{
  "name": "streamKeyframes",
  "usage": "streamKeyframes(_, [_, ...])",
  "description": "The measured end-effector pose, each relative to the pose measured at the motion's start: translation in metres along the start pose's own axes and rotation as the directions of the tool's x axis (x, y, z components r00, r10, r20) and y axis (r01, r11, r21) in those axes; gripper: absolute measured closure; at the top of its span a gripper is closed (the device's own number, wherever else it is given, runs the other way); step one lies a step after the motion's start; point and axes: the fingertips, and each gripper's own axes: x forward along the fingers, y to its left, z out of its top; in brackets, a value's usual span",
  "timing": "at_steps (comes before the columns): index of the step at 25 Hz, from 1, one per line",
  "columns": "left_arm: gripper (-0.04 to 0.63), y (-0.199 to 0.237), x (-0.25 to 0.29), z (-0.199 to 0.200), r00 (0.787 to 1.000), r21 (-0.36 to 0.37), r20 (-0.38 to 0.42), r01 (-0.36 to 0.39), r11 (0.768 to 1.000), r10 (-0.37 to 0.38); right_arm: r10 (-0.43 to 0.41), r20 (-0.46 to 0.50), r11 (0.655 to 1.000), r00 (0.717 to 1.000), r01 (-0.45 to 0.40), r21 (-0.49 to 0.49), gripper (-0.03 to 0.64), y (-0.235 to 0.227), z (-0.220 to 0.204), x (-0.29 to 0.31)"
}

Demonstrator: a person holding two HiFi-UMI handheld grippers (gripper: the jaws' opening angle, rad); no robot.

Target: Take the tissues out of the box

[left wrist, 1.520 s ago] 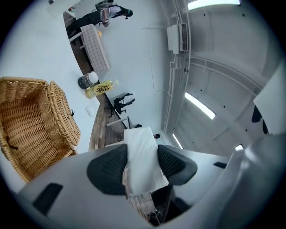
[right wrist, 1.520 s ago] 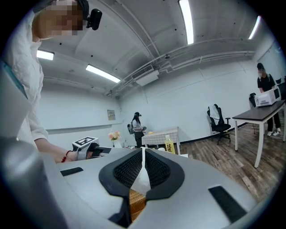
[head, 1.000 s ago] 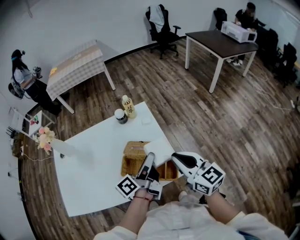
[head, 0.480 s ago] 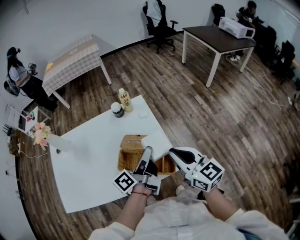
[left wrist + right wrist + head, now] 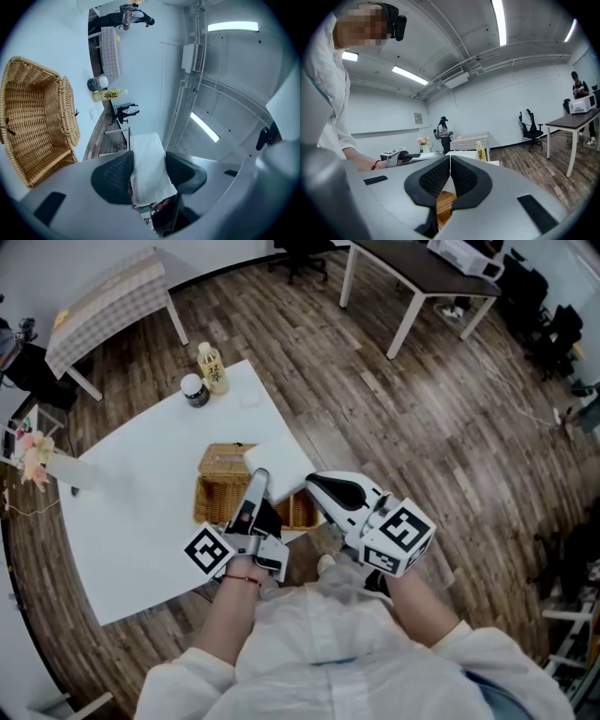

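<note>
A wicker basket (image 5: 220, 495) stands on the white table (image 5: 122, 521) near its front edge. A white tissue (image 5: 279, 470) hangs over the basket's right rim. My left gripper (image 5: 258, 480) reaches up from below the basket and is shut on the folded tissue (image 5: 146, 145), which stands up between its pads. In the left gripper view (image 5: 149, 158) the basket (image 5: 33, 126) lies to the left, empty as far as it shows. My right gripper (image 5: 311, 480) comes in from the right at the tissue's other edge. Its pads (image 5: 461, 176) are pressed together, with a thin white strip between them.
A yellow drink bottle (image 5: 211, 369) and a dark-lidded jar (image 5: 194, 390) stand at the table's far corner. Flowers (image 5: 33, 451) sit at the far left. A checked-cloth table (image 5: 103, 301) and a dark table (image 5: 422, 273) stand beyond on the wooden floor.
The head view has tilted, so the table now sits higher and further left. Both grippers stay at the tissue over the basket's right rim.
</note>
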Motion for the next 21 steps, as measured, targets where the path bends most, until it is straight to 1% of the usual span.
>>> streamKeyframes(4, [0.379, 0.0, -0.001, -0.005, 1.0, -0.026, -0.002, 0.001, 1.0, -0.001, 0.011, -0.006, 1.0, 1.0, -0.011, 0.01, 0.584, -0.002, 0.002, -0.003])
streamKeyframes(9, [0.379, -0.001, -0.001, -0.005, 1.0, -0.035, -0.008, 0.001, 0.999, -0.001, 0.027, -0.008, 1.0, 1.0, -0.027, 0.015, 0.584, -0.007, 0.005, -0.005])
streamKeyframes(14, [0.379, -0.003, 0.002, -0.007, 1.0, -0.033, -0.014, 0.004, 0.999, -0.005, 0.026, -0.001, 0.999, 1.0, -0.026, 0.039, 0.584, -0.012, 0.005, -0.01])
streamKeyframes(21, [0.379, -0.007, 0.004, -0.014, 0.999, -0.039, -0.029, 0.011, 0.999, -0.012, 0.015, 0.003, 0.999, 1.0, -0.016, 0.049, 0.584, -0.016, 0.007, -0.015])
